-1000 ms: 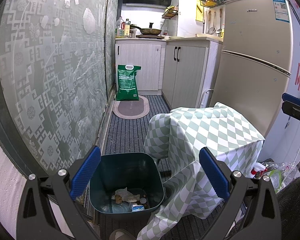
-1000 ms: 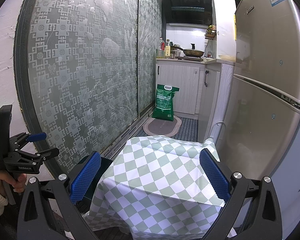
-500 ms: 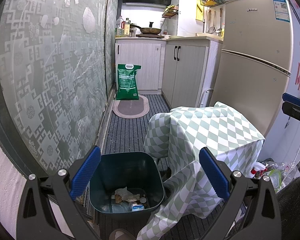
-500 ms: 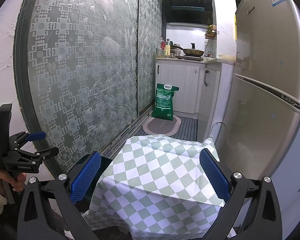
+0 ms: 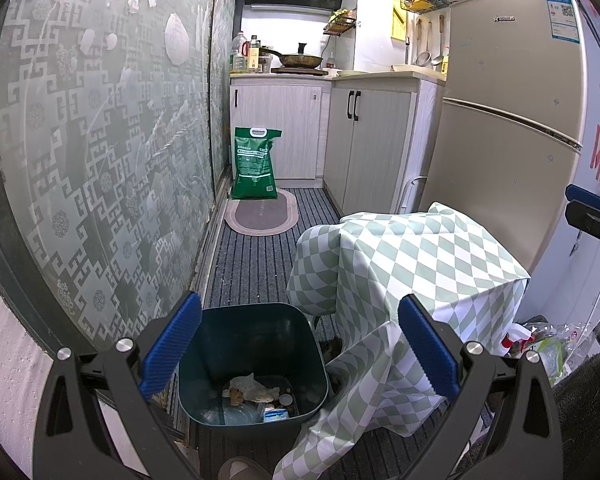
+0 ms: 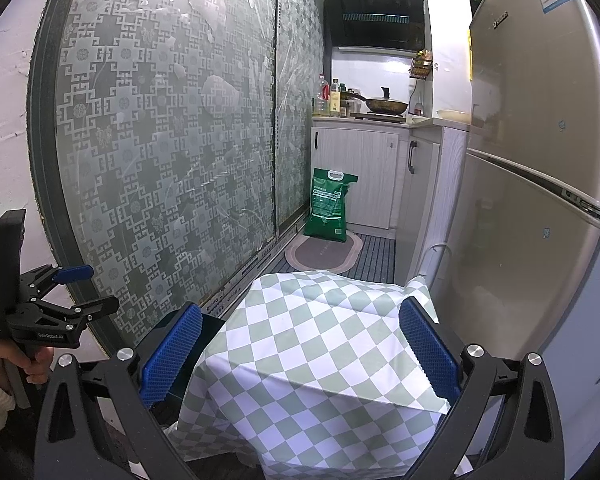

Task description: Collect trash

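1. Both grippers hung idle: the left gripper (image 5: 299,351) had its fingers spread, empty, above the dark bin (image 5: 252,364).
2. Right gripper (image 6: 299,354), spread too, faced the checkered cloth (image 6: 320,356).
3. Trash (image 5: 254,394) lay in the bin's bottom; more litter (image 5: 548,340) sat beside the cloth, probably the next reach.

A green sack (image 5: 255,164) stands far ahead against the white cabinets (image 5: 278,130), an oval mat (image 5: 261,214) before it. Patterned glass doors (image 5: 100,152) run along the left, a fridge (image 5: 508,120) rises right, a checkered cloth (image 6: 320,352) drapes just ahead.
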`<state>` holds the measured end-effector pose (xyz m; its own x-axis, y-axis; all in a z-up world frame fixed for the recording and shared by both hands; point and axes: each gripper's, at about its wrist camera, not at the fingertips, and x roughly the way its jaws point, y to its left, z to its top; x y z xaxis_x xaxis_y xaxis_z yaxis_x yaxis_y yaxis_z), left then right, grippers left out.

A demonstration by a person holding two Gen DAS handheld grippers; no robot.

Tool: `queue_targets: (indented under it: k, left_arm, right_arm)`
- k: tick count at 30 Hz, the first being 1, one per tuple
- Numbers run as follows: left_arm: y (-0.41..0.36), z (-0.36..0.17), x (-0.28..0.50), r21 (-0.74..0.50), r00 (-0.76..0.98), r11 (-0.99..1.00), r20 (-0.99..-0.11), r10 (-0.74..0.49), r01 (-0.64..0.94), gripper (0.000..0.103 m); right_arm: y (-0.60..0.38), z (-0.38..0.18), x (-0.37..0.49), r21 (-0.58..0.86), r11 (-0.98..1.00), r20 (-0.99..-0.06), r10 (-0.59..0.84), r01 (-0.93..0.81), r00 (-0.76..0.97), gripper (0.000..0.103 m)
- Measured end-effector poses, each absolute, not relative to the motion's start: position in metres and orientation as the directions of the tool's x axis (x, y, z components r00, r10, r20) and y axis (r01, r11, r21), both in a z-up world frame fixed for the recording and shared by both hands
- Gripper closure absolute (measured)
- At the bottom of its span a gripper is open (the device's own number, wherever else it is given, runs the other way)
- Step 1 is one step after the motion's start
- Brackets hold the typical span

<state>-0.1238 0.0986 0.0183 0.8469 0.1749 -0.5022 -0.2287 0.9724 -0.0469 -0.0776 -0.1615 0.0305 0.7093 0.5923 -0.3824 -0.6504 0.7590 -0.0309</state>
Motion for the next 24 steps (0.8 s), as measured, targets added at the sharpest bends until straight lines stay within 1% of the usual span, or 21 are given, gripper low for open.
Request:
queue_targets:
  k: [24]
  left_arm:
    - [0.0980, 0.0145, -0.1253, -0.039, 0.840, 0.970, -0.510, 0.186, -0.238, 0.003]
  right_arm:
    - [-0.1621, 0.0307, -0.0769, -0.032, 0.760, -0.383, 0.591, -0.649, 0.710, 0.003]
